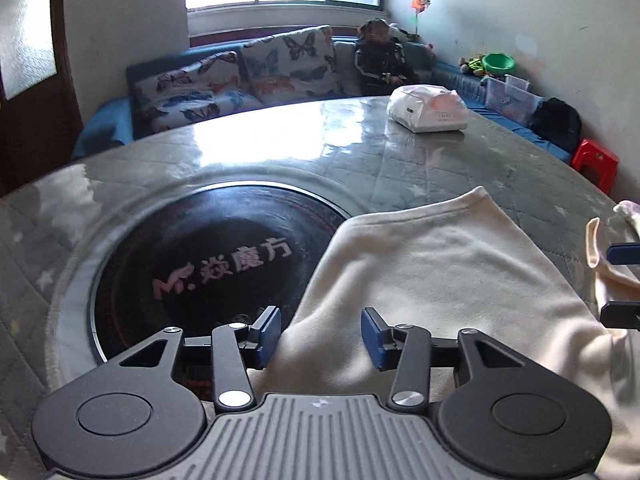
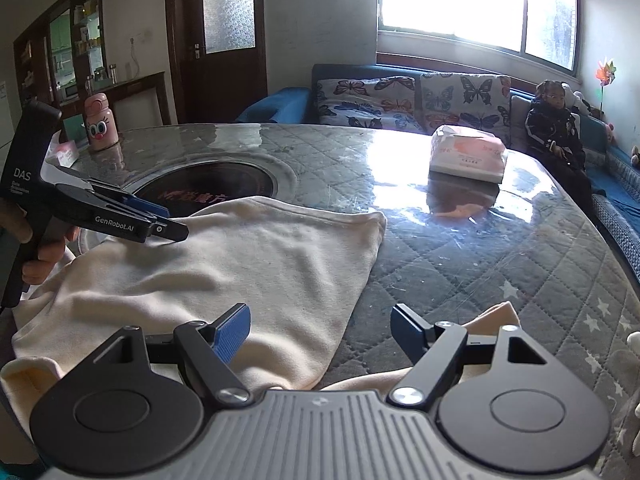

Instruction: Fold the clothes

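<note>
A cream garment [image 1: 440, 280] lies spread flat on the table, its hem towards the far side. My left gripper [image 1: 322, 336] is open and hovers over the garment's left edge, beside the black hob. In the right wrist view the same garment [image 2: 240, 260] fills the near left. My right gripper [image 2: 320, 332] is open above its right edge, with nothing held between the fingers. A cream sleeve end [image 2: 500, 316] lies by the right finger. A hand [image 2: 44, 248] holds the left gripper [image 2: 160, 220] low over the cloth. The right gripper [image 1: 622, 284] shows at the frame's right edge.
The table [image 2: 460, 248] has a grey quilted cover under a glossy sheet, with a round black hob [image 1: 200, 260] set into it. A tissue pack [image 2: 468, 156] sits far right, a pink bottle [image 2: 100, 120] far left. A person [image 2: 556, 132] sits on the sofa behind.
</note>
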Demonstrator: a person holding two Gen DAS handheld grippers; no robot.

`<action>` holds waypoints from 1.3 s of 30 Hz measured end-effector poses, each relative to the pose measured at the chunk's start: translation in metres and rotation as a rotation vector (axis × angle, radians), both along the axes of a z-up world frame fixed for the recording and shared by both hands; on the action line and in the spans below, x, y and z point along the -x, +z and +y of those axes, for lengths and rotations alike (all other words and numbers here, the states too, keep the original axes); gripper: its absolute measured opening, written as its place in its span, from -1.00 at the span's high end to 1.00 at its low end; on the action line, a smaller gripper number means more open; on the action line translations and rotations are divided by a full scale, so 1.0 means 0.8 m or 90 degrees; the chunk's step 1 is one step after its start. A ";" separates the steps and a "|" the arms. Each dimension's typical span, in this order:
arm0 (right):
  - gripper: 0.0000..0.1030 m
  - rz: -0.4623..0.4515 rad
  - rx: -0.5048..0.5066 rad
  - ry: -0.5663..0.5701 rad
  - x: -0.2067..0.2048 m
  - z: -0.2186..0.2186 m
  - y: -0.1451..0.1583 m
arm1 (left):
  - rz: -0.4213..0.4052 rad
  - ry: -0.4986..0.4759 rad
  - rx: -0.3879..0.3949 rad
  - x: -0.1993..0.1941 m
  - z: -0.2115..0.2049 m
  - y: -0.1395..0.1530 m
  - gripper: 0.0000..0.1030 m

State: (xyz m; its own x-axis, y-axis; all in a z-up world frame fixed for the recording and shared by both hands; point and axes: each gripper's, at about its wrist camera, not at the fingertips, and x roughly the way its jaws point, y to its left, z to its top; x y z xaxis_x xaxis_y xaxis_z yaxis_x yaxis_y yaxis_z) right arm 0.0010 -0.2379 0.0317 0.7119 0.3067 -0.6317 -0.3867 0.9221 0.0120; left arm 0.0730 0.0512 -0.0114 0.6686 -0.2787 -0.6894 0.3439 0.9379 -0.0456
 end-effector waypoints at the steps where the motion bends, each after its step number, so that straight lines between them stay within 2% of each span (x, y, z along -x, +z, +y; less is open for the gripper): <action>1: -0.53 0.000 0.000 0.000 0.000 0.000 0.000 | 0.004 -0.004 0.006 -0.001 -0.001 0.000 0.84; 3: -0.53 -0.002 0.001 -0.002 0.001 -0.001 0.001 | -0.009 -0.003 0.011 0.003 -0.004 0.003 0.90; 6: -0.53 -0.007 0.001 -0.009 0.002 -0.004 0.004 | -0.067 -0.038 0.001 0.032 -0.019 0.024 0.91; 10: -0.53 -0.019 0.003 -0.018 -0.003 -0.008 0.011 | -0.153 -0.185 -0.032 0.094 -0.063 0.044 0.91; 14: -0.53 -0.037 -0.001 -0.007 -0.010 0.000 0.019 | -0.121 -0.284 -0.046 0.128 -0.097 0.025 0.90; 17: -0.53 -0.043 -0.001 0.004 -0.015 0.008 0.020 | -0.096 -0.317 -0.035 0.140 -0.100 0.018 0.83; 20: -0.53 -0.045 0.001 0.014 -0.019 0.015 0.017 | -0.106 -0.309 -0.016 0.146 -0.087 0.028 0.82; 23: -0.53 -0.045 -0.003 0.016 -0.022 0.018 0.014 | -0.121 -0.268 0.008 0.143 -0.066 0.044 0.65; 25: -0.53 -0.041 -0.009 0.007 -0.023 0.013 0.013 | -0.124 -0.239 0.035 0.138 -0.054 0.054 0.33; 27: -0.53 -0.038 -0.006 0.002 -0.021 0.011 0.011 | -0.120 -0.204 0.053 0.129 -0.047 0.060 0.14; 30: -0.53 -0.031 -0.004 -0.010 -0.019 0.004 0.008 | -0.055 -0.156 0.086 0.101 -0.046 0.055 0.09; 32: -0.53 -0.029 -0.005 -0.017 -0.018 0.000 0.007 | -0.011 -0.147 0.104 0.084 -0.048 0.048 0.06; 35: -0.53 -0.026 -0.003 -0.021 -0.018 -0.003 0.006 | 0.012 -0.162 0.094 0.071 -0.061 0.040 0.16; 36: -0.53 -0.025 -0.001 -0.022 -0.018 -0.004 0.005 | 0.010 -0.172 0.095 0.069 -0.064 0.038 0.53; 37: -0.53 -0.024 0.000 -0.023 -0.019 -0.005 0.005 | 0.003 -0.177 0.095 0.067 -0.065 0.040 0.70; 39: -0.53 -0.023 0.000 -0.023 -0.020 -0.006 0.005 | -0.025 -0.168 0.088 0.062 -0.062 0.044 0.78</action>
